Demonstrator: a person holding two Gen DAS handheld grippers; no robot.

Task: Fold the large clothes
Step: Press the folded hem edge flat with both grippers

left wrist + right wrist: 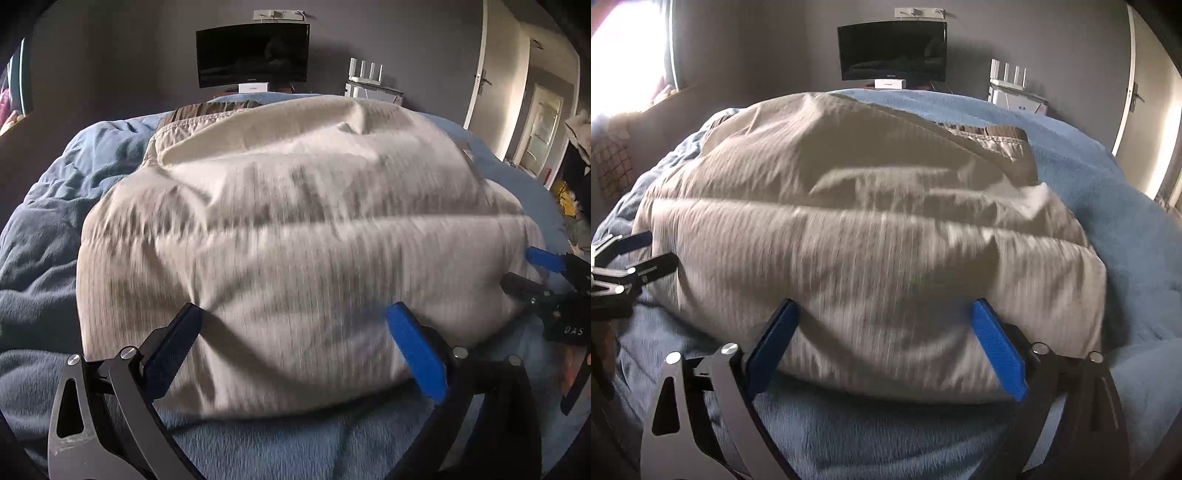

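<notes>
A beige striped garment (295, 229) is laid folded on the blue blanket (44, 258) of a bed, and its near edge is seen just in front of both tools. The left gripper (295, 328) and the right gripper (884, 325) are held with their jaws wide apart, and nothing is grasped by them. A dark screen (253, 53) is seen on the far wall.

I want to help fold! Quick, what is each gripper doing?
Left gripper: open, holding nothing, above the beige cloth.
Right gripper: open, holding nothing.
</notes>
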